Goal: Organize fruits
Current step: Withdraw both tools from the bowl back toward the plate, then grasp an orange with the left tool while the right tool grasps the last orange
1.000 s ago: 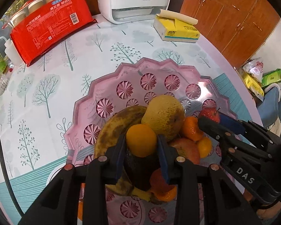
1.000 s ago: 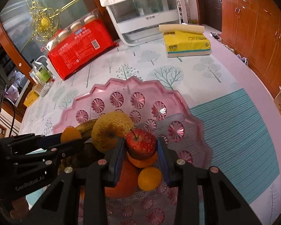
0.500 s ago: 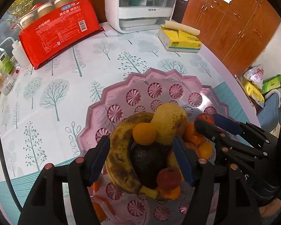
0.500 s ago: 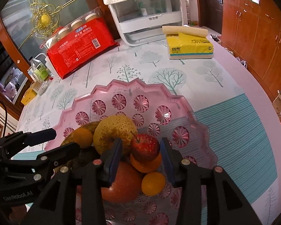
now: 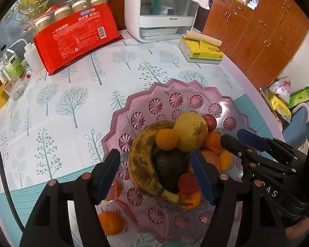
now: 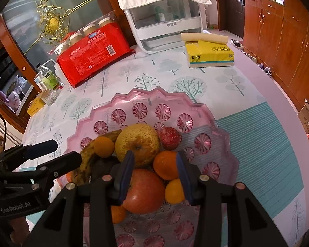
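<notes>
Fruit pile [image 5: 175, 152] — between left tongs [image 5: 156, 175]

A round table [image 6: 247, 94] is covered by a tree-printed cloth. Wooden cabinets [image 6: 282, 33] are ranged along the right wall, and a glass panel with a gold ornament [image 6: 52, 22] is seen behind.

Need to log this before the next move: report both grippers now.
Left gripper: jaws open, holding nothing.
Right gripper: jaws open, holding nothing; the strawberry sits free on the pile.
</notes>
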The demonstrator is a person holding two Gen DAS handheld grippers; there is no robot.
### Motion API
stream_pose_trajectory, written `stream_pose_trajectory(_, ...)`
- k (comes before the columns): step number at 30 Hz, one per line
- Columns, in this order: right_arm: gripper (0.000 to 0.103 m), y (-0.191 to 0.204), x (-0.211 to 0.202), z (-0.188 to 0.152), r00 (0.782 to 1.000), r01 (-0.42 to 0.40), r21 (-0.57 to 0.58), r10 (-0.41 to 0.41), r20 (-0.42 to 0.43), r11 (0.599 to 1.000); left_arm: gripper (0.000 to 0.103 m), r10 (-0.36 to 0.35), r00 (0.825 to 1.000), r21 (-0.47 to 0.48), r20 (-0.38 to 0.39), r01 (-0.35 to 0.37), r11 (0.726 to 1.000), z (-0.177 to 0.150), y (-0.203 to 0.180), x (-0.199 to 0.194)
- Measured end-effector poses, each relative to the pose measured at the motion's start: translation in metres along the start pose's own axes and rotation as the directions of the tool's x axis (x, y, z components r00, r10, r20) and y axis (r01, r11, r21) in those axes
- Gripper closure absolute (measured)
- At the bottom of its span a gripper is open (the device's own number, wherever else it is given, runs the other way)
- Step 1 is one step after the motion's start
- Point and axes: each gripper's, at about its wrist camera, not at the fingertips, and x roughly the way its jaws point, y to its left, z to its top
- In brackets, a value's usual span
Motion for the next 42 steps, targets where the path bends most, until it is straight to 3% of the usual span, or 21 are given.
stream_pose_trajectory(17, 0.06, 0.029, -0.041, -0.032, 1.0, 0.022, -0.008, -0.022, -0.003, 1.0, 0.033, -0.004, 0.999, -0.021, 0.035, 0.005, 1.0, -0.038, 0.023, -0.052)
stream_pose_trajectory(27, 0.06, 0.067, -0.076, -0.045, 0.999, 0.028, -0.016, -0.027, 0.038, 0.999, 0.033, 0.018, 0.996, -0.007, 0.082, -0.017, 1.0, -0.053, 0.064, -0.106)
stream_pose_trajectory(31, 0.06, 0.087, -0.087, -0.048, 0.998, 0.03, -0.024, -0.029, 0.063, 0.999, 0.026, 0.054, 0.99, 0.008, 0.133, -0.055, 0.998, -0.054, 0.09, -0.14)
stream_pose_trajectory(36, 0.06, 0.117, -0.098, -0.052, 0.996, 0.021, -0.037, -0.018, 0.086, 0.999, 0.026, 0.086, 0.981, 0.036, 0.172, -0.093, 0.995, -0.05, 0.12, -0.171)
stream_pose_trajectory(42, 0.06, 0.149, -0.108, -0.054, 0.994, 0.011, -0.047, -0.006, 0.113, 0.999, 0.026, 0.127, 0.967, 0.148, 0.22, -0.162, 0.976, -0.039, 0.143, -0.207)
